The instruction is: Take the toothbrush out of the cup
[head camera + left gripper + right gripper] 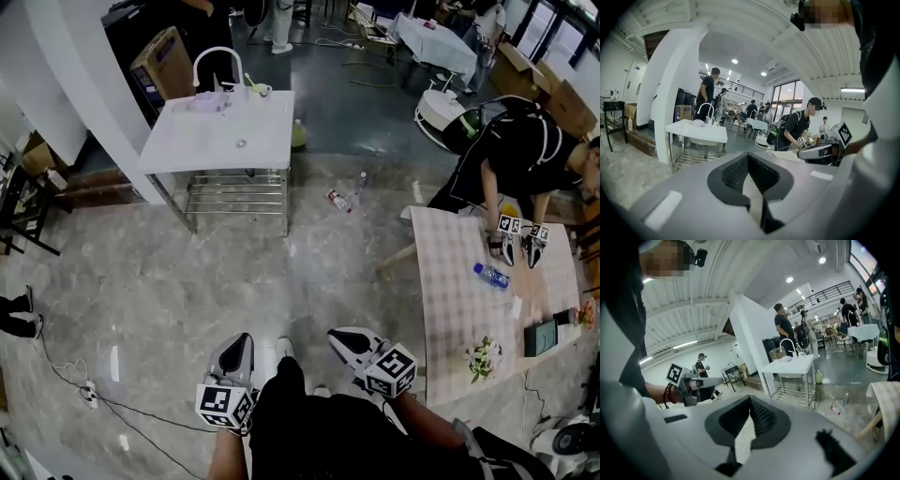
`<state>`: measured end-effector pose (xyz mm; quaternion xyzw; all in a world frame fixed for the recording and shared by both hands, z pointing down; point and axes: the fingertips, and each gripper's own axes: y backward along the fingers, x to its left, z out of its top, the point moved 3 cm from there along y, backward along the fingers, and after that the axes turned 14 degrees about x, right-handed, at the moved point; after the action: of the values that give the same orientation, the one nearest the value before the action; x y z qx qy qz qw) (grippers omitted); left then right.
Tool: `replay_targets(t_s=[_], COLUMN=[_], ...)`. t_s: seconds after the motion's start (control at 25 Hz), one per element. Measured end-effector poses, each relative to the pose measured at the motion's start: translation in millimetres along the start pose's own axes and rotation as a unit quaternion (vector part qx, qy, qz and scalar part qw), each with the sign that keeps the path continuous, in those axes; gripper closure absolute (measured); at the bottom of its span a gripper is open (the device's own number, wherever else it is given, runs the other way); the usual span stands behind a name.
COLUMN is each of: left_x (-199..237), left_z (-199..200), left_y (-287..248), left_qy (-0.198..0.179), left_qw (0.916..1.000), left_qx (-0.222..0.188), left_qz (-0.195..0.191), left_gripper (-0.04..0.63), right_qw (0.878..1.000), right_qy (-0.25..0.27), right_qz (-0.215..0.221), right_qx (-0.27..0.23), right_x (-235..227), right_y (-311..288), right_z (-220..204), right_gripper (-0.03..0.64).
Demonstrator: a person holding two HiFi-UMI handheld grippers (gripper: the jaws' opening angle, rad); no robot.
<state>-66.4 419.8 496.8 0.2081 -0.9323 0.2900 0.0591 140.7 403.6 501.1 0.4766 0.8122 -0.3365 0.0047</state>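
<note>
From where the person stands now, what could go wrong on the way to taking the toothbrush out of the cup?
The cup sits at the far back corner of the sink table, so a long reach may tip it. The left gripper and right gripper are both shut and empty; they must open before meeting the thin toothbrush. Bottles lie on the floor near the table, a possible trip hazard.

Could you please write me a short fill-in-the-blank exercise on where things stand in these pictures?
1. The cup stands on the ____ table, by the faucet.
2. The left gripper and right gripper both have their jaws ____.
3. The toothbrush sits in the ____.
Missing words: white; shut; cup.
</note>
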Motion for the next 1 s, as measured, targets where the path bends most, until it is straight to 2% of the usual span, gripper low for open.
replay_targets(t_s=[0.48,0.56,0.72,1.0], left_x=[80.6,88.7,92.2,87.8], left_z=[42.8,44.1,45.6,50.1], left_y=[-27.9,-32.8,-44.0,-57.6], left_qy=[0.030,0.010,-0.065,-0.072], left_qw=[0.9993,0.9999,0.9975,0.9967], left_qx=[-0.022,-0.011,0.021,0.033], left_qz=[0.000,0.004,0.016,-0.017], left_gripper=[0.586,0.586,0.586,0.586], right_qw=[1.000,1.000,1.000,0.999], right_qy=[-0.007,-0.010,-0.015,-0.037], right_qz=[-0.003,-0.009,-0.013,-0.032], right_qx=[0.011,0.013,0.013,0.017], right_x=[-25.3,-27.1,-30.8,-42.5], right_y=[-54.0,-60.2,-70.3,-75.7], right_z=[60.9,65.4,72.1,65.8], right_gripper=[0.604,0.604,0.604,0.604])
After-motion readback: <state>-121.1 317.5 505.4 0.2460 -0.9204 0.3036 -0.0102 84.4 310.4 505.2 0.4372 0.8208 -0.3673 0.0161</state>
